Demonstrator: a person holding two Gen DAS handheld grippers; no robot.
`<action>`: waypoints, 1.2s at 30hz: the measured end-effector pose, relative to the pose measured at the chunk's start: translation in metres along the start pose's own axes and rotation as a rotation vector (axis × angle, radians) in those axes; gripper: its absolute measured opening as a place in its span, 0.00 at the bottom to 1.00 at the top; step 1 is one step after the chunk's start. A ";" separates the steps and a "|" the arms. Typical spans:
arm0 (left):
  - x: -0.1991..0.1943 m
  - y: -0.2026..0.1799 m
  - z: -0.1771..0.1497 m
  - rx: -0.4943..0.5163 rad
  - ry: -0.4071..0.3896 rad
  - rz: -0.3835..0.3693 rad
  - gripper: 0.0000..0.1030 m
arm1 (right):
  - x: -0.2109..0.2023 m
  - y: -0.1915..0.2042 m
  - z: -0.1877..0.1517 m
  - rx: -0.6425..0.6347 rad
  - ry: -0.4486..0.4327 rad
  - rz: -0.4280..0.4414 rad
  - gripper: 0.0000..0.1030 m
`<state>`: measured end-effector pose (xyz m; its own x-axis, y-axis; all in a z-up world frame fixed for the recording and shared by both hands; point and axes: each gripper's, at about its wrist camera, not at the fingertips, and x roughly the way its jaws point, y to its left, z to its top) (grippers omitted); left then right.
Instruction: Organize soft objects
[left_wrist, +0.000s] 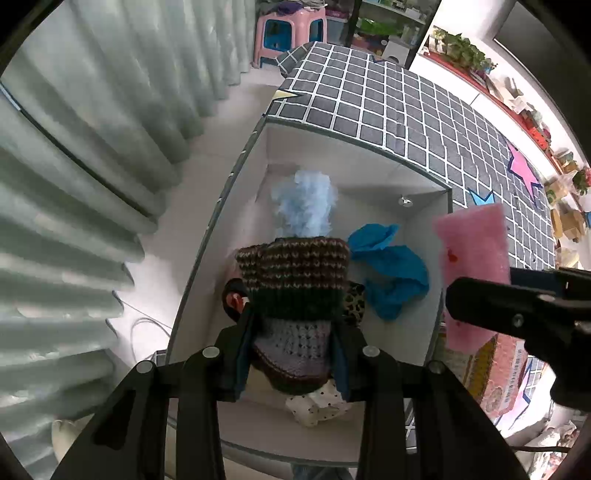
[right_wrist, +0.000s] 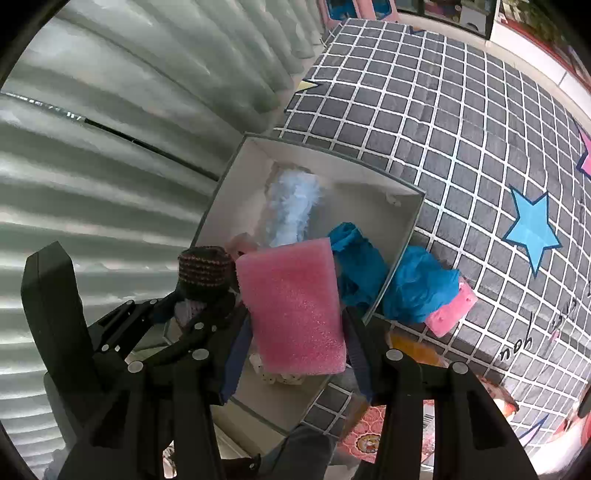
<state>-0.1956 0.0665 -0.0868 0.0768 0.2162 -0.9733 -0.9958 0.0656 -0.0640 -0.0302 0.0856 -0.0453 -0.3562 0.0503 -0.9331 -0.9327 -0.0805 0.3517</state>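
Left gripper (left_wrist: 295, 332) is pinched on a striped knitted piece (left_wrist: 293, 280), brown and cream above a dark cuff, held over the near half of a white storage box (left_wrist: 428, 229). Right gripper (right_wrist: 295, 332) is pinched on the lower part of a pink foam sheet (right_wrist: 291, 302), which stands upright over the box's near right side. Both loads hang above the interior; neither appears to rest on the contents.

Directly beneath the grippers, inside the box, lie a white polka-dot fabric item (left_wrist: 317, 404), a leopard-print piece (left_wrist: 352, 301) and a dark item with a red patch (left_wrist: 234, 299); the last cannot be identified further. Further in sits a crumpled blue cloth (left_wrist: 391, 269). A pale blue fluffy item (left_wrist: 304, 210) lies along the far half toward the back wall.

Outside the box, on the grey checked bedcover (right_wrist: 443, 129), a second blue cloth bundle (right_wrist: 421, 288) touches the box's right wall, with a small pink foam piece (right_wrist: 450, 312) just beside it.

Assessment: sorting is well advanced. Several soft items are boxed and two are in hand awaiting release. The two on the bedcover remain to be collected.
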 end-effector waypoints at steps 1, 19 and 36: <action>0.000 0.000 0.000 0.000 0.002 0.001 0.38 | 0.001 -0.001 0.000 0.002 0.003 0.000 0.49; 0.019 0.001 0.015 0.000 0.036 0.014 0.38 | 0.018 -0.007 0.015 0.019 0.032 -0.010 0.49; 0.040 -0.002 0.034 0.002 0.063 0.038 0.38 | 0.045 -0.017 0.037 0.065 0.068 -0.013 0.49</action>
<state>-0.1884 0.1080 -0.1186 0.0356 0.1570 -0.9870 -0.9978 0.0606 -0.0264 -0.0328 0.1260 -0.0904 -0.3410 -0.0171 -0.9399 -0.9399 -0.0150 0.3413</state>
